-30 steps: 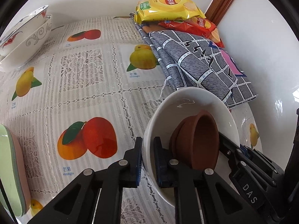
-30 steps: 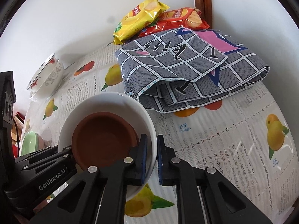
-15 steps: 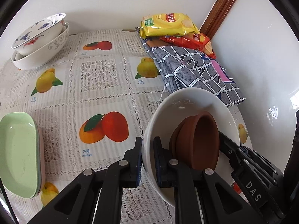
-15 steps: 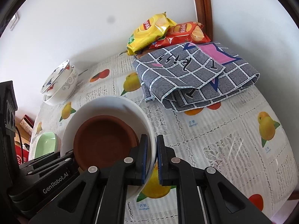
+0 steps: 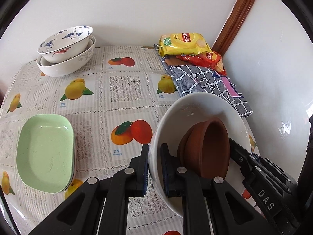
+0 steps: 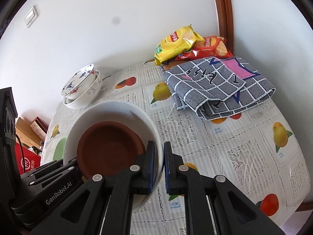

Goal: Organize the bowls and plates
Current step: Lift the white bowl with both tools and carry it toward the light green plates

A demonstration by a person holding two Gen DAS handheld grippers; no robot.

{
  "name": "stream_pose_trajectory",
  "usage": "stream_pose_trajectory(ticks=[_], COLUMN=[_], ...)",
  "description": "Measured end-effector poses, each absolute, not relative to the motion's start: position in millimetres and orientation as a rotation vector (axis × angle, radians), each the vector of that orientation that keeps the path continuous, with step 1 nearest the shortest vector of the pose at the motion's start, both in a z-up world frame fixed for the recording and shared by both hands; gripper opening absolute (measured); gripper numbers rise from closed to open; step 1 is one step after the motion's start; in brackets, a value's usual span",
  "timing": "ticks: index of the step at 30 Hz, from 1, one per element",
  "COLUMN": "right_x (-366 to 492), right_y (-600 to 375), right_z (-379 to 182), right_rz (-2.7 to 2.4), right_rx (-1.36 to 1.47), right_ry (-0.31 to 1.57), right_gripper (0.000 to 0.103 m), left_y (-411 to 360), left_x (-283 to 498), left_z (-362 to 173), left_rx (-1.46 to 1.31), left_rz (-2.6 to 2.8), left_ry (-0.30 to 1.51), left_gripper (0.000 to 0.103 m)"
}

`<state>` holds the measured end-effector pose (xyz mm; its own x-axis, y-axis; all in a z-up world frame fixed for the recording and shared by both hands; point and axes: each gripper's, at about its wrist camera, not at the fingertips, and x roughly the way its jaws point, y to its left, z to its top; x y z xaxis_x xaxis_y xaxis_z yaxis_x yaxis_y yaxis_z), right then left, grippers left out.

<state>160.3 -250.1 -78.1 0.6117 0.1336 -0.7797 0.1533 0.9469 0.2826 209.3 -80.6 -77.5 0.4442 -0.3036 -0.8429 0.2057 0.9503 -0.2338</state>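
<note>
A white bowl [image 5: 195, 105] [image 6: 117, 107] hangs tilted above the table, with nested brown bowls [image 5: 211, 146] [image 6: 109, 148] inside it. My left gripper [image 5: 154, 156] is shut on its left rim, and my right gripper [image 6: 158, 160] is shut on the opposite rim. Each gripper shows in the other's view: the right one [image 5: 254, 166] and the left one [image 6: 49, 176], their tips hidden by the bowls. Two stacked patterned bowls [image 5: 66, 51] [image 6: 82, 86] stand at the far left of the table. A stack of green plates [image 5: 46, 152] [image 6: 60, 148] lies at the near left.
A folded grey checked cloth [image 5: 205, 82] [image 6: 219, 86] lies at the far right, with yellow and red chip bags [image 5: 183, 43] [image 6: 178, 43] behind it by the wall. The fruit-print tablecloth [image 5: 121, 98] covers the table. A red box [image 6: 27, 162] sits beyond the left edge.
Both grippers have risen with the white bowl held between them. The table looks farther away, and the green plates and the patterned bowls have come fully into view.
</note>
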Motion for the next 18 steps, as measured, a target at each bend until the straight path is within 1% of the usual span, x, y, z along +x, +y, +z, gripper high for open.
stream_pose_trajectory(ticks=[18], right_x=[156], right_y=[-197], right_z=[-66], right_rz=[0.008], right_rx=[0.311], right_ry=[0.912], right_gripper=[0.009], left_y=[-26], left_x=[197], left_z=[-71], left_rx=[-0.146], left_rz=[-0.281], left_ry=[1.049], left_gripper=[0.012])
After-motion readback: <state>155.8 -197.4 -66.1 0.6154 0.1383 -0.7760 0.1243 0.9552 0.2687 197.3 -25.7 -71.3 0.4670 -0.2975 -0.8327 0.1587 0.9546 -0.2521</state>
